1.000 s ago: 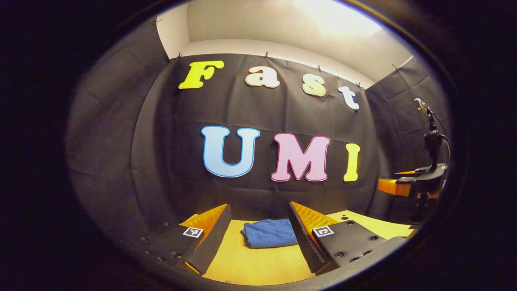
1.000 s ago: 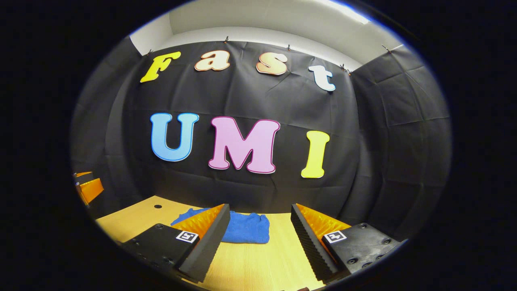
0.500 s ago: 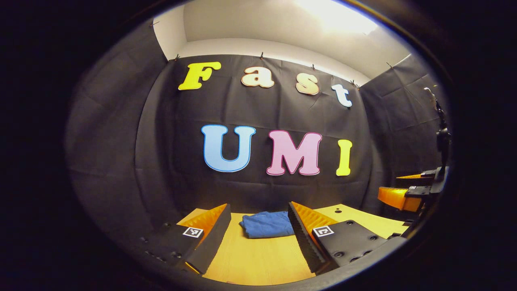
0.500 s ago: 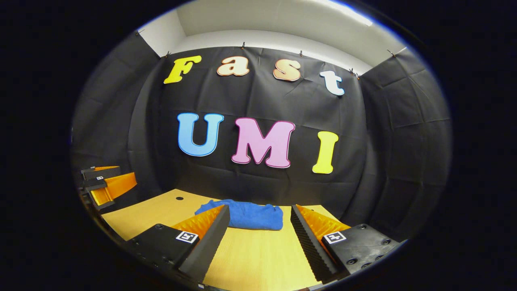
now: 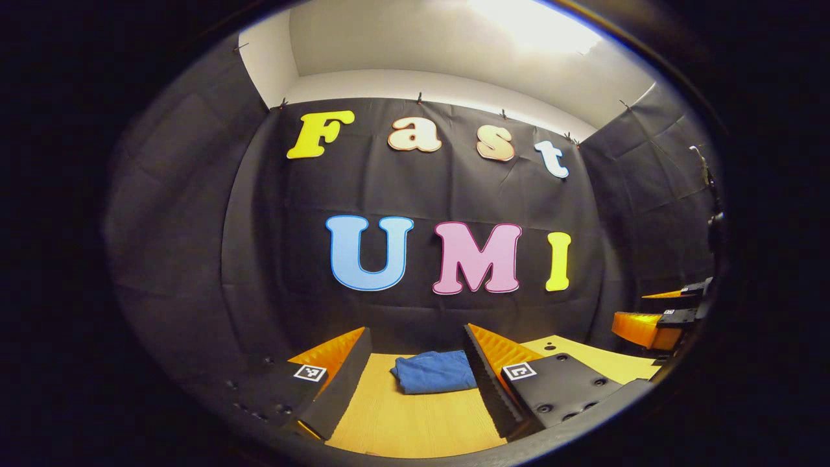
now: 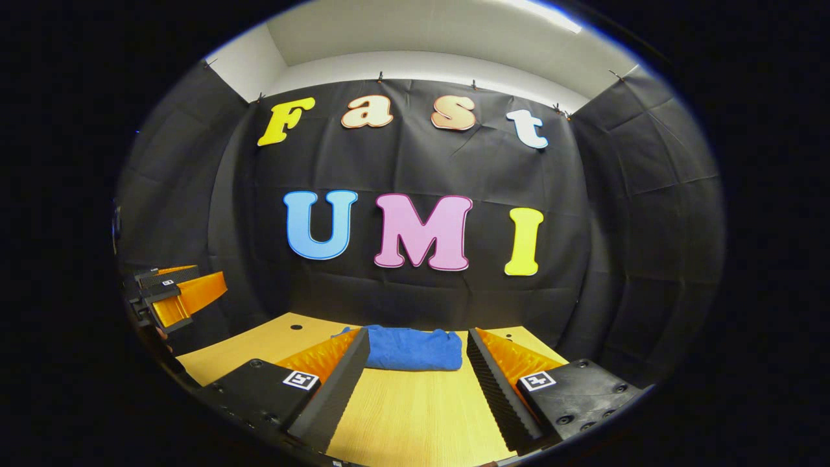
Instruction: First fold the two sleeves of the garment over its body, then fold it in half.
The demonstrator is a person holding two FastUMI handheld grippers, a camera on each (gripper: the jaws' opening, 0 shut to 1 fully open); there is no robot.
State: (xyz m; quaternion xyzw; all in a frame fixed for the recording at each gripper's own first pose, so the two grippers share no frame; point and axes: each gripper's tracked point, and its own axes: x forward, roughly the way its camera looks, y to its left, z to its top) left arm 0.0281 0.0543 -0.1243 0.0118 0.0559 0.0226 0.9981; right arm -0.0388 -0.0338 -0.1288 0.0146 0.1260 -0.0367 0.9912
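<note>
A blue garment (image 5: 434,371) lies folded into a compact bundle on the wooden table (image 5: 415,421), toward the back near the wall. In the right gripper view the same garment (image 6: 412,348) rests beyond the fingers. My left gripper (image 5: 415,373) is open, raised above the table in front of the garment, holding nothing. My right gripper (image 6: 418,376) is open too, its fingers wide apart and empty, short of the garment. The right gripper (image 5: 661,321) shows at the far right of the left gripper view, and the left gripper (image 6: 172,295) at the far left of the right gripper view.
The wooden table (image 6: 421,415) runs back to the black cloth wall. A small dark hole (image 6: 296,327) sits in the tabletop at the back left, and another hole (image 5: 550,347) shows in the left gripper view.
Both grippers have drawn back and swung a little; in the right gripper view the garment has shifted toward the centre between the fingers. The garment itself has not moved.
</note>
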